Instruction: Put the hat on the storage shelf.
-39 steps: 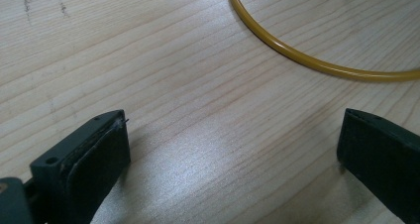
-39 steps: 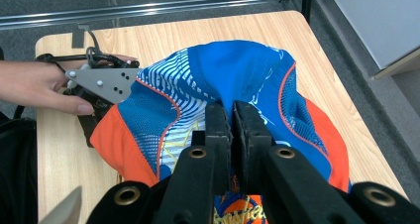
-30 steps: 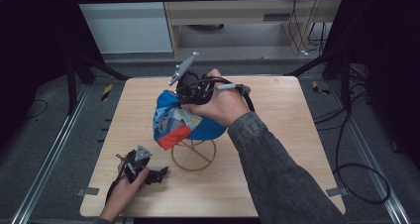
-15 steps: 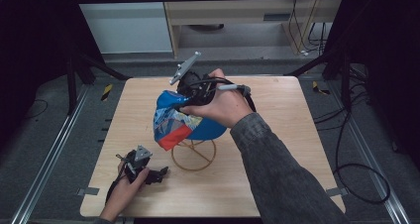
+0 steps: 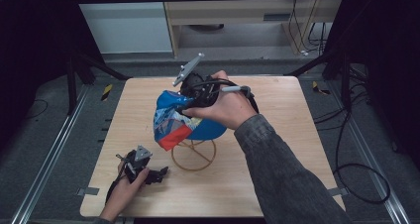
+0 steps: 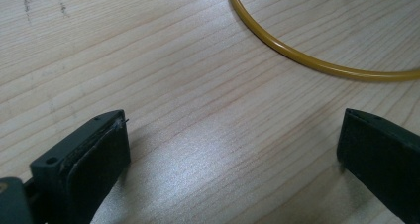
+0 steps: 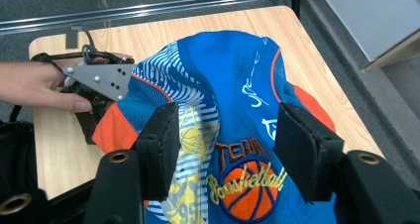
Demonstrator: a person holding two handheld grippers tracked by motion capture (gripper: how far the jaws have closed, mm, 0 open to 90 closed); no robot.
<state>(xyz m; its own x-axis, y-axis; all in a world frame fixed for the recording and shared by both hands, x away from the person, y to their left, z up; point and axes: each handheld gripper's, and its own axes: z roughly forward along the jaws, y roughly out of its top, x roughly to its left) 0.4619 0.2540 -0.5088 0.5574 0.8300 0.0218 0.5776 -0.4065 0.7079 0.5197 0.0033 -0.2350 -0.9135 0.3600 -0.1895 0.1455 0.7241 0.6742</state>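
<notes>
High view: cap (image 5: 185,120) above wire stand (image 5: 193,155).

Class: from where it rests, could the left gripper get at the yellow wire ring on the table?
Probably yes: the left gripper lies open beside the yellow ring, bare wood between them.

A light wooden table (image 5: 297,184) is seen at the centre of a grey floor (image 5: 44,130). Metal rails (image 5: 49,154) are laid along the table's left and right sides. Black cables (image 5: 356,169) are coiled right of the table. A pale cabinet (image 5: 233,16) is placed beyond its far edge.
</notes>
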